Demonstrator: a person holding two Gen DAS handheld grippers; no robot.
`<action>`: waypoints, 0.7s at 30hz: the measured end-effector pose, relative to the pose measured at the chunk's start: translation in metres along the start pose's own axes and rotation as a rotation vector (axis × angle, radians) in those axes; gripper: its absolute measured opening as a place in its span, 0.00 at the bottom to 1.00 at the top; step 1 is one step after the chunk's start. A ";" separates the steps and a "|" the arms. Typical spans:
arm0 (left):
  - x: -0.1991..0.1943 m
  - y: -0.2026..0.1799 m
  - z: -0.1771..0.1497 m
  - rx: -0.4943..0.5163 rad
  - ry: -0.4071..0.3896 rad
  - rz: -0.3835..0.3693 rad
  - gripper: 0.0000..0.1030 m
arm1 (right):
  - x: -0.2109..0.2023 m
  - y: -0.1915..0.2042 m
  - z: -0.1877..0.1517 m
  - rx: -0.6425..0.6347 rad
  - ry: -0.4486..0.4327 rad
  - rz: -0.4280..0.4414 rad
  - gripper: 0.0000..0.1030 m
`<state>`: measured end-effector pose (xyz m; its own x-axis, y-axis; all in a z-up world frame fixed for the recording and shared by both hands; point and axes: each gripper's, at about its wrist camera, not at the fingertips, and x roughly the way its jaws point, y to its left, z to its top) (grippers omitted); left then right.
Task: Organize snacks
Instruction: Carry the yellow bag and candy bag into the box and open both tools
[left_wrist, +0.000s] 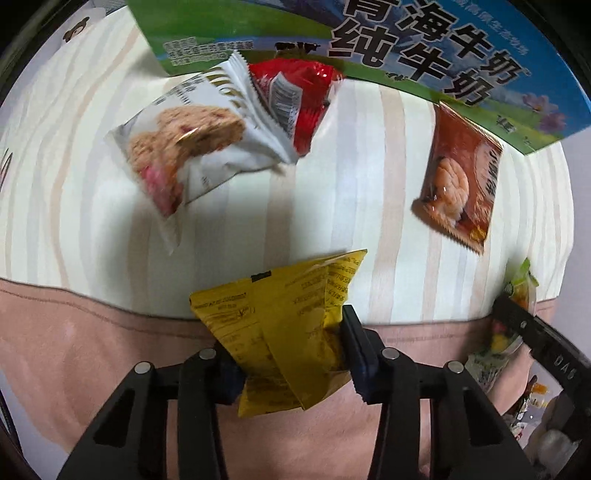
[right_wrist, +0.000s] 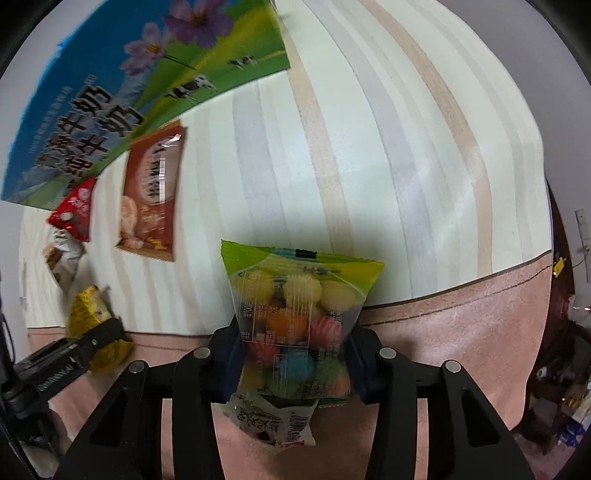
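Beside the milk carton (left_wrist: 406, 55), perhaps 3 snack packets (left_wrist: 458, 173) lie.

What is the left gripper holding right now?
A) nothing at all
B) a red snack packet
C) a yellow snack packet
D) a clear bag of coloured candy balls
C: in the left wrist view, the left gripper is shut on the crinkled yellow snack packet; the clear bag of coloured candy balls sits in the right gripper instead.
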<state>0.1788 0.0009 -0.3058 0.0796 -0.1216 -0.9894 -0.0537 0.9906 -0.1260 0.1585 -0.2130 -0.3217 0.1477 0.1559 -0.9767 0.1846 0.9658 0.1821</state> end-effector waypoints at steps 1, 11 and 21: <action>-0.006 -0.001 -0.006 0.005 -0.002 0.000 0.40 | -0.003 0.002 -0.001 -0.003 0.000 0.015 0.47; -0.086 -0.011 -0.035 0.054 -0.085 -0.083 0.40 | -0.050 0.037 -0.010 -0.060 -0.032 0.176 0.47; -0.186 -0.033 0.029 0.127 -0.247 -0.199 0.40 | -0.155 0.064 0.044 -0.144 -0.178 0.315 0.47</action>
<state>0.1946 -0.0076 -0.1156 0.3155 -0.3093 -0.8971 0.1105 0.9509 -0.2890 0.1905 -0.1844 -0.1541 0.3442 0.4237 -0.8378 -0.0332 0.8973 0.4402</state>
